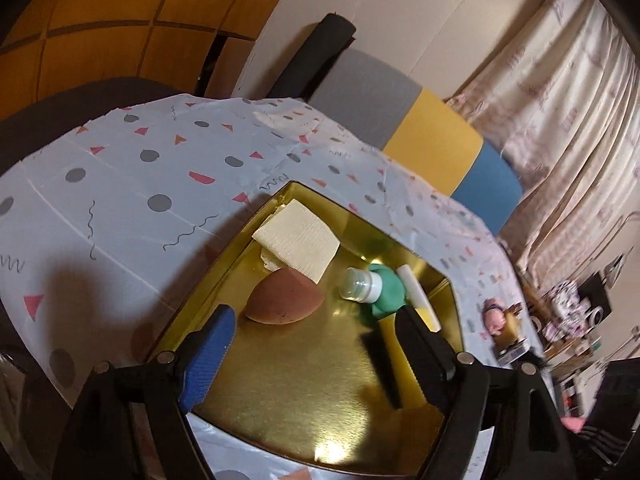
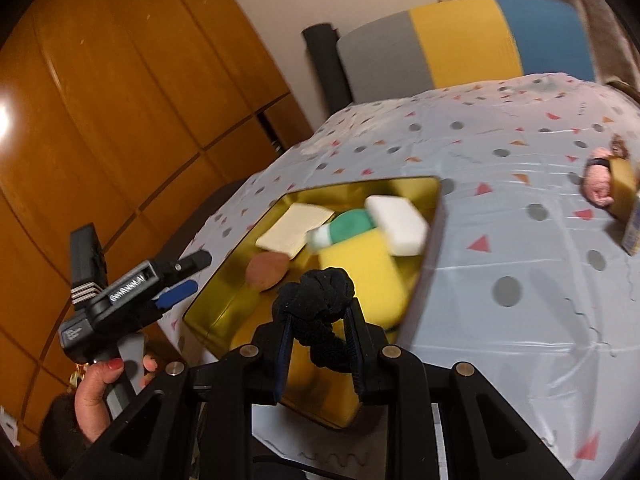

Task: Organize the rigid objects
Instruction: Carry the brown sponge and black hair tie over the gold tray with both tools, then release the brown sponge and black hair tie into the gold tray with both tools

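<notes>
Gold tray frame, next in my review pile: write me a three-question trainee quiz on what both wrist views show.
1. True or false: the right gripper is shut on a black knotted fabric item.
2. Which lies in the gold tray? A) brown egg-shaped sponge B) a spoon C) a banana
3. Fill in: the left gripper has its fingers ____ with nothing between them.

Key: 1 true. 2 A. 3 open; it hangs over the tray, which also holds a yellow sponge, a white block and a green bottle.
</notes>
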### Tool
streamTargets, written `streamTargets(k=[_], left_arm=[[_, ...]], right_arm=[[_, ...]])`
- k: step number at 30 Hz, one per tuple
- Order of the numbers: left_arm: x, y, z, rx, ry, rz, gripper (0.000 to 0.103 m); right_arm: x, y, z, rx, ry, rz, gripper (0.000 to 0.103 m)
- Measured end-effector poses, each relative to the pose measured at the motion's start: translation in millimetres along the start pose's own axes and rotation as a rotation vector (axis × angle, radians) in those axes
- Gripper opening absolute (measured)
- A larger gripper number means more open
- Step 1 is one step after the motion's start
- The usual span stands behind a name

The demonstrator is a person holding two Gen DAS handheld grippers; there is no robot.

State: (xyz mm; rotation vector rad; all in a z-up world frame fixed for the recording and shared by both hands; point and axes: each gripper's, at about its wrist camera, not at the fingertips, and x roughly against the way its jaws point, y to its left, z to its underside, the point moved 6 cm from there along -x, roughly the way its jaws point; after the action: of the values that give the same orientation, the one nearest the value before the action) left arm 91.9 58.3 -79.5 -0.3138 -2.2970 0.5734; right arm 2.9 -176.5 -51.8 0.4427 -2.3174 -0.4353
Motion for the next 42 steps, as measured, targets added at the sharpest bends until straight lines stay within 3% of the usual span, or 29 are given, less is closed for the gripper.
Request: streamTargets(k=[13, 21, 22, 23, 25, 34, 42], left_arm=[[23.2, 20.7, -6.8, 0.044, -0.058, -0.046, 0.083], [25.1, 25.0, -7.9, 0.058, -0.060, -0.047, 0.083], [25.5, 25.0, -7.7, 0.059, -0.061, -0.047, 0.083], [25.8, 25.0, -7.5, 0.059, -0.061, -0.046, 0.083], [24.8, 24.6, -7.5, 0.057, -0.056, -0.045, 0.083], [21.1, 23.2, -2.8, 0.065, -0.049, -0.038, 0.083], [14.3, 10.2, 6.6, 0.032, -0.019, -0.017, 0.083]], right_arm=[[-67.2, 48.5, -6.9, 0.087, 0.136, -0.041, 0.025], [-99.9, 56.5, -18.4, 0.108, 0.160, -0.016, 0.028], [-102.1, 55.9, -19.6, 0.109, 0.161, -0.010, 0.034], [-105.6, 54.4, -21.4, 0.110, 0.166, 0.006, 0.051], [-108.1, 50.3, -24.6, 0.099, 0.159, 0.025, 0.066], [-70.4, 37.3, -30.2, 0.023, 0.056, 0.014, 0.070], [-48.1, 19.5, -26.2, -0.036, 0.030, 0.033, 0.071]])
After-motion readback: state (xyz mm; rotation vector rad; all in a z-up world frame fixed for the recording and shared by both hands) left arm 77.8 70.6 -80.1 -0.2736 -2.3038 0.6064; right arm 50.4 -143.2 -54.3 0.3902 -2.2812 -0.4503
